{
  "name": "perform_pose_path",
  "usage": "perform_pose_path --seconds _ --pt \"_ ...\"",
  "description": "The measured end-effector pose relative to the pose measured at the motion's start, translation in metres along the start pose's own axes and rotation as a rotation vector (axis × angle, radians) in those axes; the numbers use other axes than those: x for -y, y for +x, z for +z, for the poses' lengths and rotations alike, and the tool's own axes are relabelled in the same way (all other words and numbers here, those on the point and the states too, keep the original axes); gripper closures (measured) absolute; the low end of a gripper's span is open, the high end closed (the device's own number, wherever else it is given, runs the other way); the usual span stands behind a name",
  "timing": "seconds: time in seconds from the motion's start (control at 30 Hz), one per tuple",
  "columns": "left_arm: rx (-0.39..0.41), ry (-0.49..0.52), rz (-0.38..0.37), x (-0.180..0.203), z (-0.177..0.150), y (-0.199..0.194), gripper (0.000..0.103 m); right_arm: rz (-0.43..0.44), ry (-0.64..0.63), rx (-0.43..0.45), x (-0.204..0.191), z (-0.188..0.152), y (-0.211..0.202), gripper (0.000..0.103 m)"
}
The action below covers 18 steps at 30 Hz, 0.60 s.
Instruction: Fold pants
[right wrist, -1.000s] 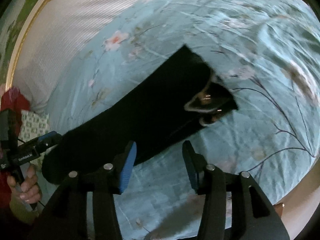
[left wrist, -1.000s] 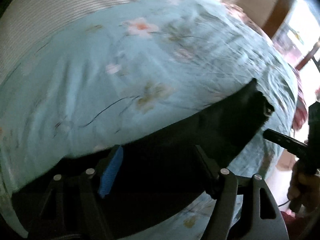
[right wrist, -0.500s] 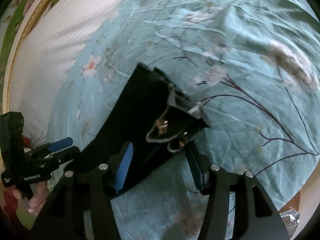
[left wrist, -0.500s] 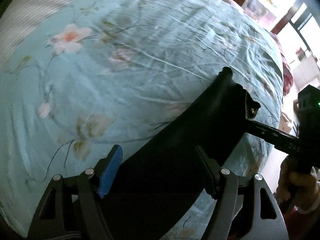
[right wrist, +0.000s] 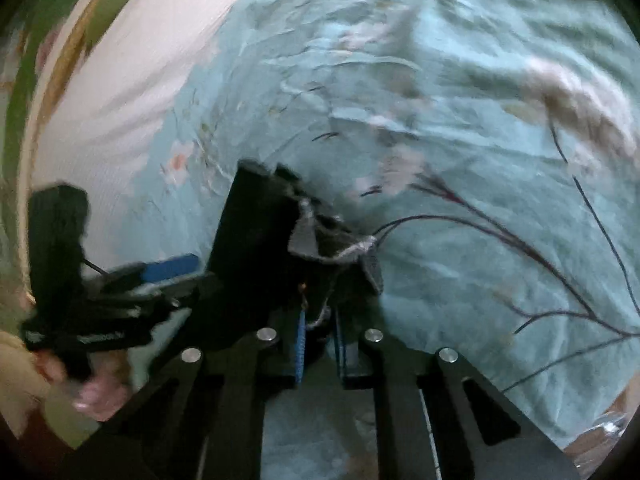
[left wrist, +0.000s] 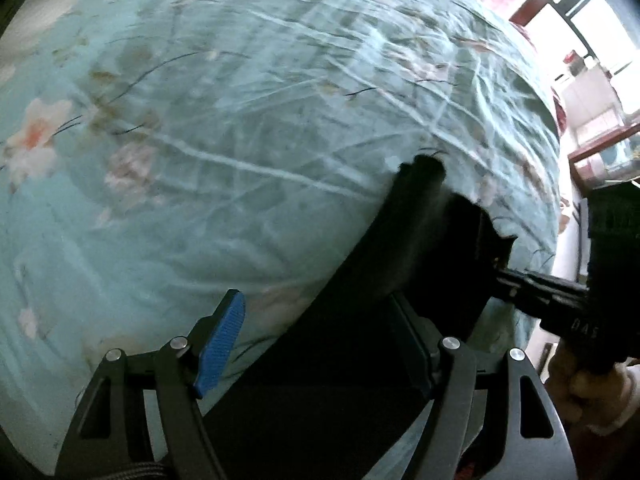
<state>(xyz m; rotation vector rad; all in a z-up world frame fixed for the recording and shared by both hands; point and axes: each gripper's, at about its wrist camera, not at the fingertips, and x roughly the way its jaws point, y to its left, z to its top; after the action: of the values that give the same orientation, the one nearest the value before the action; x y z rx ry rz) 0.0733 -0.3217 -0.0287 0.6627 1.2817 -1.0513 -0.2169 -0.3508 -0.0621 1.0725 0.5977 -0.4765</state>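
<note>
Black pants [left wrist: 400, 280] lie on a teal floral bedsheet [left wrist: 240, 120]. In the left wrist view my left gripper [left wrist: 320, 332] is open, its fingers straddling the pants' lower part. The right gripper shows there at the right edge [left wrist: 520, 284], touching the waist end. In the right wrist view my right gripper [right wrist: 320, 344] is shut on the pants' waistband [right wrist: 316, 264], whose grey lining and drawstring show. The left gripper [right wrist: 168, 272] appears at the left, beside the pants' edge.
The sheet [right wrist: 480, 140] covers the bed, wrinkled. A white striped cover [right wrist: 132, 60] lies at the far left. A window and wooden furniture [left wrist: 592, 148] stand beyond the bed's right edge.
My right gripper has moved onto the waist end and closed on the waistband. Both views have swung closer to the pants; the left gripper stays open.
</note>
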Motion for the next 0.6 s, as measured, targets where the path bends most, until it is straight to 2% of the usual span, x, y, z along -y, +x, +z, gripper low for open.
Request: perform_pose_path --seconds 0.03,0.13,0.23,0.3,0.33,0.37,0.47,0.6 --pt "-0.008 0.001 -0.014 0.002 0.005 0.004 0.03 0.008 -0.005 0.003 0.002 0.001 -0.002 0.091" --pt "-0.045 0.001 -0.077 0.009 0.019 0.019 0.042 0.018 -0.023 0.006 0.002 -0.001 -0.005 0.091" --pt "-0.048 0.028 -0.104 0.018 0.029 0.03 0.043 0.029 -0.033 0.002 0.007 -0.002 -0.009 0.091" --pt "-0.029 0.047 -0.127 0.022 0.032 0.03 0.059 0.026 -0.057 0.004 0.004 -0.004 -0.007 0.091" --pt "-0.016 0.044 -0.164 0.023 0.034 0.027 0.08 0.027 -0.065 0.003 0.003 -0.004 -0.008 0.091" --pt "-0.01 0.037 -0.184 0.023 0.034 0.025 0.091 0.031 -0.071 0.002 0.002 -0.005 -0.008 0.091" --pt "0.031 0.046 -0.164 0.027 0.028 0.016 0.093 0.052 -0.081 -0.002 -0.002 -0.006 -0.01 0.091" --pt "0.092 0.015 -0.178 0.023 0.015 -0.004 0.094 0.105 -0.143 -0.005 -0.023 -0.005 -0.014 0.091"
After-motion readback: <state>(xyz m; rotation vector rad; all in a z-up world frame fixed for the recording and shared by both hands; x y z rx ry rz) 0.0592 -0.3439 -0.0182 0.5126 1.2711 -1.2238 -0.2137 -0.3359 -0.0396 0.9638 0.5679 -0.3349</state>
